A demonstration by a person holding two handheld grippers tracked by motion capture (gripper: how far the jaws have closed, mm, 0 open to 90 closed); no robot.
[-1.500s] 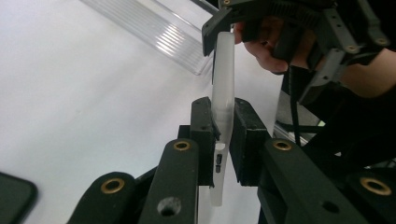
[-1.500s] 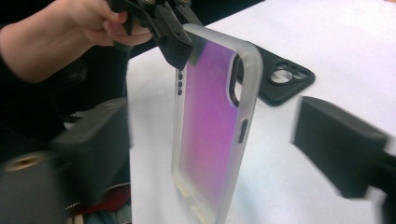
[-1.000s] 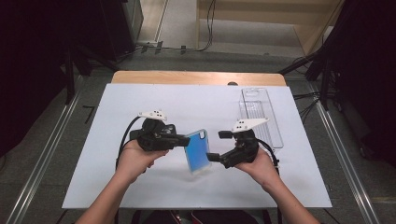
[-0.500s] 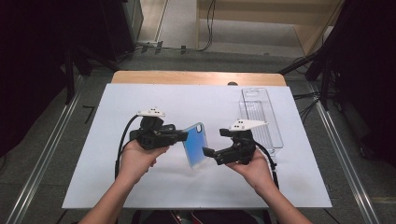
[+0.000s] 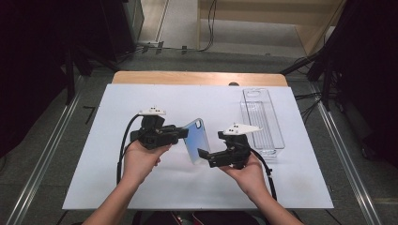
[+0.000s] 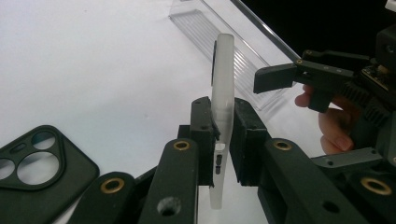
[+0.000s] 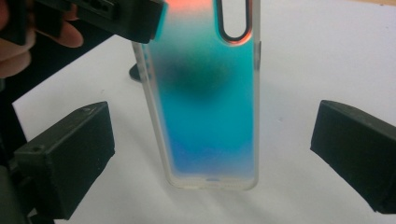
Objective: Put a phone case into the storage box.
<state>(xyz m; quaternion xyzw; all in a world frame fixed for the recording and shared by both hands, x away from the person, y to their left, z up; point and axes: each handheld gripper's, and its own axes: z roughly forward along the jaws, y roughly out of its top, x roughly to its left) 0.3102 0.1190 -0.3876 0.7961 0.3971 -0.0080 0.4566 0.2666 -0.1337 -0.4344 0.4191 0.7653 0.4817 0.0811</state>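
So far, the job is looking about half done, as best I can judge. Going from the left, a black case (image 6: 39, 161) is lying flat on the table (image 5: 117, 187), not being touched. Next, the left tongs (image 5: 180, 133) are squeezing the thin edge of the blue case (image 5: 198, 139) and holding it up off the table, standing almost straight. In the left gripper view the two pads are pressing on both sides of the blue case's frosted rim.

Then come the right tongs (image 5: 202, 154). They are hanging wide apart, gripping nothing. In the right gripper view the blue case is standing between the two pads with a gap on each side, so they are not touching it.

Farthest right, a clear tray (image 5: 277, 140) is sitting on the table with nothing in it.

What seems left: the right tongs need to close on the blue case, and then it probably goes somewhere, maybe into the tray. That part is only my guess.

Compared with a second ago, the blue case is standing a bit more upright, and the right tongs are sitting a little lower and nearer to its bottom end. The left tongs are staying where they were, gripping just as tight.
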